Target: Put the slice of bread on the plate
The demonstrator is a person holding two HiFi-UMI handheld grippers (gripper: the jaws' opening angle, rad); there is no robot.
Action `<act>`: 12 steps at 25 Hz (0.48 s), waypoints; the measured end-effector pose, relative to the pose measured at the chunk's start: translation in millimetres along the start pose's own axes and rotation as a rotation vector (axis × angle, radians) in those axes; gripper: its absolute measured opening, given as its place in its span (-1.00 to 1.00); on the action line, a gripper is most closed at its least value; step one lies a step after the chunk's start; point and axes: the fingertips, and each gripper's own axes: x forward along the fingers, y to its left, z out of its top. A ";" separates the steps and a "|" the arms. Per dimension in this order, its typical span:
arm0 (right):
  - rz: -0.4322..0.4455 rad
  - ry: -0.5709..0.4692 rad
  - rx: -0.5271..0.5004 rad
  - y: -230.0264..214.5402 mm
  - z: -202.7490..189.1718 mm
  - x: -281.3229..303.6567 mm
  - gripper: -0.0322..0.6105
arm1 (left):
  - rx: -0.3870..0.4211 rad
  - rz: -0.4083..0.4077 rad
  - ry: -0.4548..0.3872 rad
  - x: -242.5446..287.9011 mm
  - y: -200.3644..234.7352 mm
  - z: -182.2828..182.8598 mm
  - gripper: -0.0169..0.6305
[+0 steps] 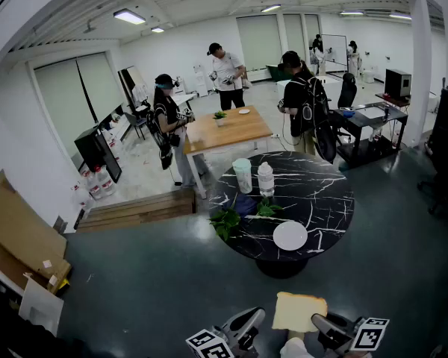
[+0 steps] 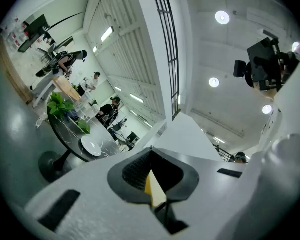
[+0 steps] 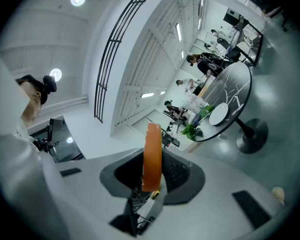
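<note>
Off the near side of the round black marble table (image 1: 313, 192), well apart from its rim and above the dark floor: the slice of bread (image 1: 299, 311), broad pale face turned up toward the head view, not yet on the plate (image 1: 290, 235). Gripped at its near edge by the right gripper (image 1: 328, 327), jaws clamped on the slice's two faces. Seen edge-on in the right gripper view, orange-brown crust upright between the dark pads (image 3: 177, 171), with the table and plate far ahead. Also short of the table's near side, further toward its left: the left gripper (image 1: 246, 321), jaws drawn together at the tips, nothing between them. On the table itself, close to its near edge: the white plate. At the table's near-left rim: green leafy sprigs (image 1: 225, 221). Toward the table's far-left part, side by side: a pale green cup (image 1: 243, 175) and a clear bottle (image 1: 266, 179). Beyond the table's far side: a wooden table (image 1: 228, 131) with people standing around it (image 1: 225, 77). Left of the black table, flat on the floor: a wooden pallet (image 1: 138, 209).
</note>
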 end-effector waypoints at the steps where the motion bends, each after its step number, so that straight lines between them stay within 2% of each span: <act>1: 0.003 0.005 -0.004 -4.7 6.3 4.9 -0.62 | 0.003 0.003 0.002 6.2 4.8 2.1 -0.92; 8: 0.011 0.043 0.006 -48.2 46.2 35.6 -0.62 | 0.009 0.018 -0.028 51.9 38.9 20.9 -0.92; 12: 0.005 0.066 0.032 -75.3 65.0 52.4 -0.61 | 0.004 0.048 -0.022 75.7 69.8 20.0 -0.92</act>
